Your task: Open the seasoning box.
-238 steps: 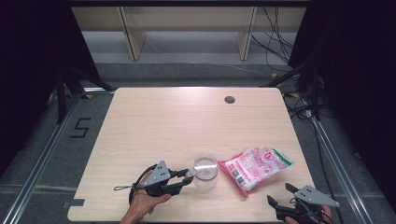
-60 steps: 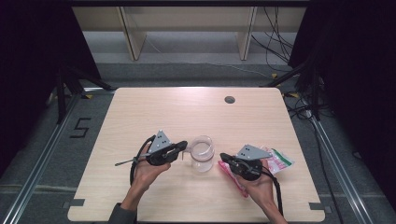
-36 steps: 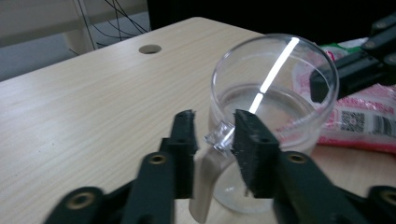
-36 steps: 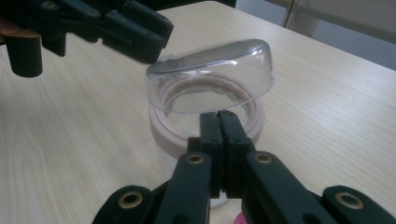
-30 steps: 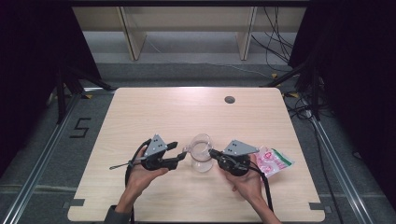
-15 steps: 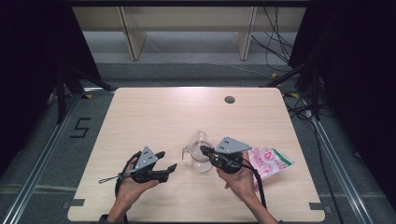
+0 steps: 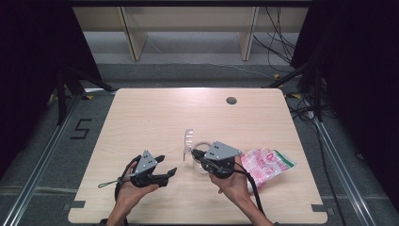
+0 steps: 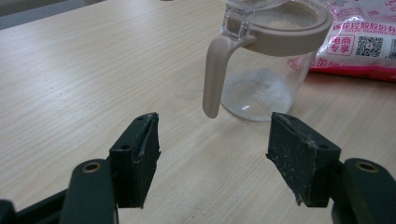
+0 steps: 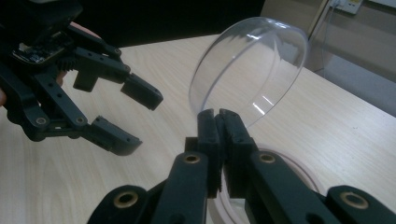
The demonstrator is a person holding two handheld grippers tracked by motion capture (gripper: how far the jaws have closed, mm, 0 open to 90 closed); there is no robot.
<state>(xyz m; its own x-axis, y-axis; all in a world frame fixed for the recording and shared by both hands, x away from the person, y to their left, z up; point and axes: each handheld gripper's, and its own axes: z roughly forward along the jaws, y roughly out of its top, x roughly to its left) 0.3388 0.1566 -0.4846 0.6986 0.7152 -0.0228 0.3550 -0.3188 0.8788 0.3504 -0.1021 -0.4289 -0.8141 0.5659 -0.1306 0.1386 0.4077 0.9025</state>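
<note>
The right gripper (image 9: pixel 218 122), clamped on the clear domed lid (image 9: pixel 250 70), is now swinging it up off the glass jar (image 8: pixel 266 70) near the table's front; the left gripper (image 7: pixel 165 165) is backing away, jaws spread, leaving the mouth open for filling

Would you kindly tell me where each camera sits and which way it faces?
High view: above the person's side, looking forward and down on the table; both hands show.
Left gripper view: on the left gripper, facing the jar and pink bag.
Right gripper view: on the right gripper, facing the clear lid; left gripper beyond.
All share the jar.
</note>
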